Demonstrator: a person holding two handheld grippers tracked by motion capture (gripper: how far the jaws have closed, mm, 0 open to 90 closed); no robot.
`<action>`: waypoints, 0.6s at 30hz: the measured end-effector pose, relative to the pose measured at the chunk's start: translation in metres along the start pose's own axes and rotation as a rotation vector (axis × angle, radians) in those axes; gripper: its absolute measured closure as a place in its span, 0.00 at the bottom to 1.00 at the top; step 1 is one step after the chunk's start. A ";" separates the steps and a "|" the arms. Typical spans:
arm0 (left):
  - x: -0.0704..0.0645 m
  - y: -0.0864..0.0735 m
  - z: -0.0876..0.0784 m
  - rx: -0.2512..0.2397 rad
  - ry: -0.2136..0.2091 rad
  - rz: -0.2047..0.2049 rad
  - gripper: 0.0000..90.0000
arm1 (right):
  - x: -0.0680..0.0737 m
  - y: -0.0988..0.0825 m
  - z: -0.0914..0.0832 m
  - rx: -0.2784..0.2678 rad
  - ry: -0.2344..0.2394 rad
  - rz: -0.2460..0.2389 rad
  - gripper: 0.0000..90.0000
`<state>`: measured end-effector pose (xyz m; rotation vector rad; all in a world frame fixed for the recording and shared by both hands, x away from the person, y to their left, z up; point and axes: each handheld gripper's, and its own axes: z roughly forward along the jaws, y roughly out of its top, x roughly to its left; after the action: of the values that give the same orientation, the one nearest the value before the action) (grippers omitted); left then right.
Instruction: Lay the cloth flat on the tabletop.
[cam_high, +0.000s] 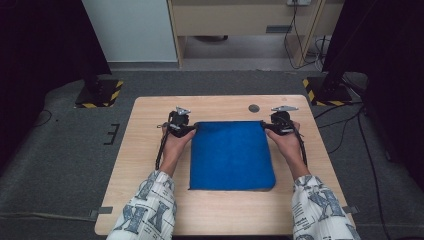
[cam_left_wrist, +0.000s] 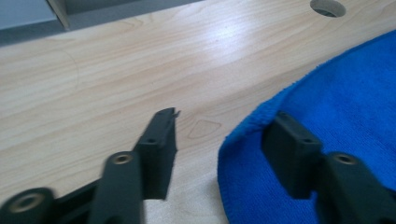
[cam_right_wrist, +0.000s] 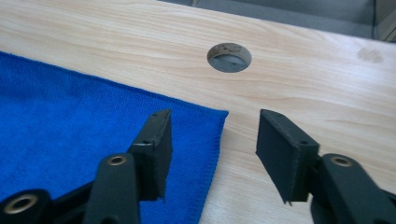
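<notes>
High view has a blue cloth (cam_high: 232, 155) lying flat in the middle of a light wood counter (cam_high: 145, 150), folded into a neat rectangle with its far edge running between the two hands. The left tool (cam_high: 186, 128) sits at the cloth's far left corner and the right tool (cam_high: 270, 126) at the far right corner, each held in a hand (cam_high: 176, 144) coming up from the bottom, with patterned white sleeves (cam_high: 150, 207) behind. A small round hole (cam_high: 254, 108) in the counter sits just past the far edge of the cloth, closer to the right tool.

Left gripper view is the close-up of that left corner: the jaws are parted about halfway, with nothing pinched. One jaw hangs over bare wood, the other sits over the blue cloth (cam_left_wrist: 336, 102), and the rounded, folded corner of the cloth lies in the gap between them. Can't tell if that second jaw is actually touching the fabric or just above it.

Right gripper view is pretty much the mirror of it. Jaws are parted about the same amount and holding nothing. One jaw is over the cloth (cam_right_wrist: 70, 121), the other over bare counter, and the cloth's side edge and square corner run through the gap. The round hole (cam_right_wrist: 229, 57) is right ahead of the jaws, a bit beyond the corner.
</notes>
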<state>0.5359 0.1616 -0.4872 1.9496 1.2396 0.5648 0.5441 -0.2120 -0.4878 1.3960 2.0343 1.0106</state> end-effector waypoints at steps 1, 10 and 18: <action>0.000 0.001 -0.001 -0.008 0.004 -0.001 0.45 | 0.000 0.000 -0.001 -0.002 -0.005 -0.009 0.48; 0.003 0.002 -0.003 -0.011 -0.016 -0.005 0.25 | 0.003 0.004 -0.009 -0.014 0.003 -0.013 0.41; -0.002 -0.009 -0.004 0.008 -0.017 0.007 0.17 | 0.009 0.003 -0.013 -0.029 0.010 -0.019 0.40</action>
<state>0.5271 0.1639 -0.4919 1.9620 1.2268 0.5469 0.5329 -0.2065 -0.4768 1.3574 2.0285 1.0367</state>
